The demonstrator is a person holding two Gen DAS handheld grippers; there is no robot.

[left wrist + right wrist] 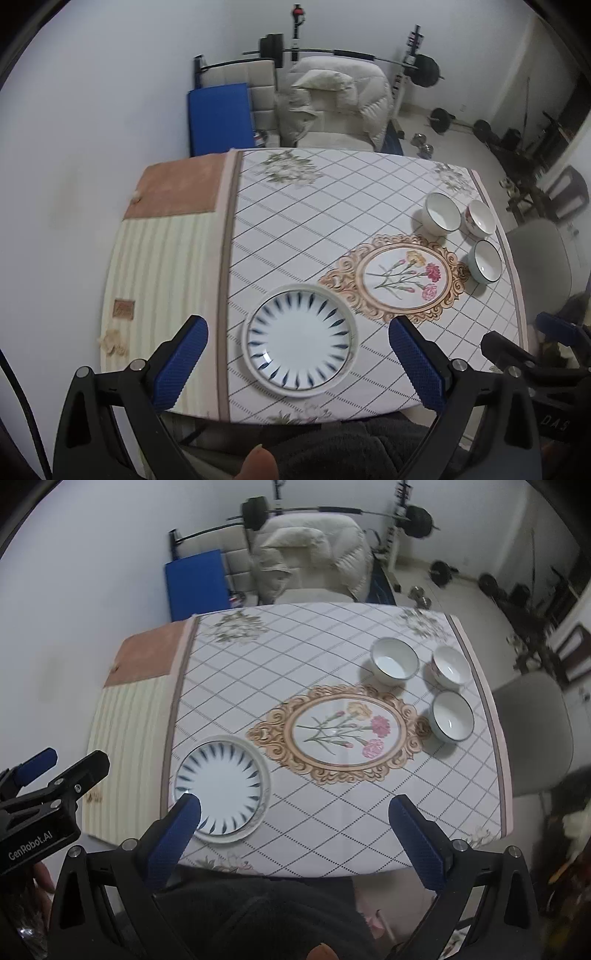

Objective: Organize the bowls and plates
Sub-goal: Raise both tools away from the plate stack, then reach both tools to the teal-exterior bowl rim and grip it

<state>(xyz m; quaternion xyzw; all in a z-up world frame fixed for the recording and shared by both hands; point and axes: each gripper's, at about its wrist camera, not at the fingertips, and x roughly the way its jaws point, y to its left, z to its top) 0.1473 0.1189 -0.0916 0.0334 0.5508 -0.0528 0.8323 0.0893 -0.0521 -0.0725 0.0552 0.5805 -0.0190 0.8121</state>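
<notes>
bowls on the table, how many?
3, clustered at the table's far right: a white bowl, a floral bowl right of it, and a dark-rimmed bowl nearer. The plate stack hides none.

patterned tablecloth [295, 221], barbell [351, 55], blue mat [218, 114], grey chair [532, 731]

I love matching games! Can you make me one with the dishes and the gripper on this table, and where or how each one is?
Things:
1. White round plate with dark blue ray pattern
2. White bowl with pink flower print
3. Pale blue bowl with dark rim
4. Left gripper

Places or states:
A. Far right, near the table's edge
B. Near front edge, alone
C. Jaws wide open, empty
D. Just right of the printed flower frame

Pairs: 1-B, 2-A, 3-D, 4-C
</notes>
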